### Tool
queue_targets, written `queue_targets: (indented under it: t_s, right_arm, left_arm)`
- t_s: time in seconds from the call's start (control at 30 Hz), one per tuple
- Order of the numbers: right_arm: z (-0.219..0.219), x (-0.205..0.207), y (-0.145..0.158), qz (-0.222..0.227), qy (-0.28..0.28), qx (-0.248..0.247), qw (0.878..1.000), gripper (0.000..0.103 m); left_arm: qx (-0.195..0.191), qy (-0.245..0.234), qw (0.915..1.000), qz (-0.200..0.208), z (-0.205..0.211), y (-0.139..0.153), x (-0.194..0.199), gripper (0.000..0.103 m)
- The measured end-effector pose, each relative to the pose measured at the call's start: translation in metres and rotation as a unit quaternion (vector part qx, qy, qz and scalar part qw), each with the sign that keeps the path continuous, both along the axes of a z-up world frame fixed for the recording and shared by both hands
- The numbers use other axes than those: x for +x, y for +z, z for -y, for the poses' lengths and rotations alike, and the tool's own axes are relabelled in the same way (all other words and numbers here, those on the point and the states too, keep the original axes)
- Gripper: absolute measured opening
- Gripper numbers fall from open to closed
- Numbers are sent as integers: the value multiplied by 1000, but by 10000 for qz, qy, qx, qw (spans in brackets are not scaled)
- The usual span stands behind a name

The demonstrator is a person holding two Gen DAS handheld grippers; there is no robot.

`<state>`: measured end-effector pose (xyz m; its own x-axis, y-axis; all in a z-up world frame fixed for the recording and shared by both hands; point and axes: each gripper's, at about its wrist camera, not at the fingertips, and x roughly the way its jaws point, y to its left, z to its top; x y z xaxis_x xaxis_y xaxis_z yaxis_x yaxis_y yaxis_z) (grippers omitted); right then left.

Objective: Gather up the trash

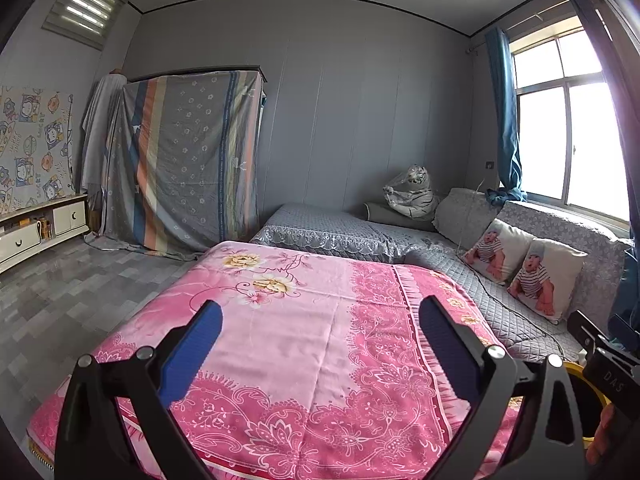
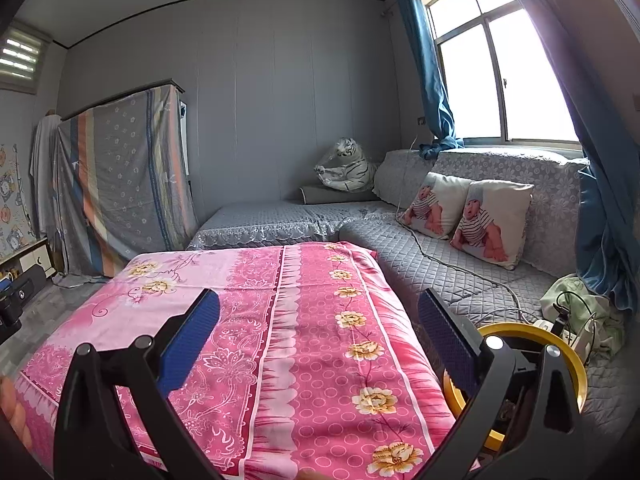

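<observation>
My left gripper point(image 1: 320, 320) is open and empty above a table covered with a pink flowered cloth point(image 1: 304, 344). My right gripper point(image 2: 320, 314) is open and empty above the same cloth point(image 2: 280, 320). A yellow-rimmed bin point(image 2: 572, 364) stands at the table's right side, behind the right finger; its rim also shows in the left wrist view point(image 1: 588, 384). No loose trash shows on the cloth. The right gripper's body shows at the right edge of the left wrist view point(image 1: 608, 364).
A grey quilted sofa point(image 2: 460, 276) with two baby-print cushions point(image 2: 492, 224) runs along the right under the window. A white cable point(image 2: 460, 268), a power strip point(image 2: 560, 330) and green cloth point(image 2: 576, 296) lie on it. A plush tiger point(image 2: 352, 168) sits at the back. A draped wardrobe point(image 1: 180, 160) stands left.
</observation>
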<state>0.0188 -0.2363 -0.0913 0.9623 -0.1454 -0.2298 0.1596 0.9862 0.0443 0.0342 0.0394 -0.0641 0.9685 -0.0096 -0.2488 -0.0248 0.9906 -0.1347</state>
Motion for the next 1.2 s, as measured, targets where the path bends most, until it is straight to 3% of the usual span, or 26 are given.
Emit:
queue_targets:
  t_s: [1.2]
  right_arm:
    - [4,12,-15,-306,6,249,9992,95]
  left_arm:
    - [70,-91,9998,-130,9,-11,9,95]
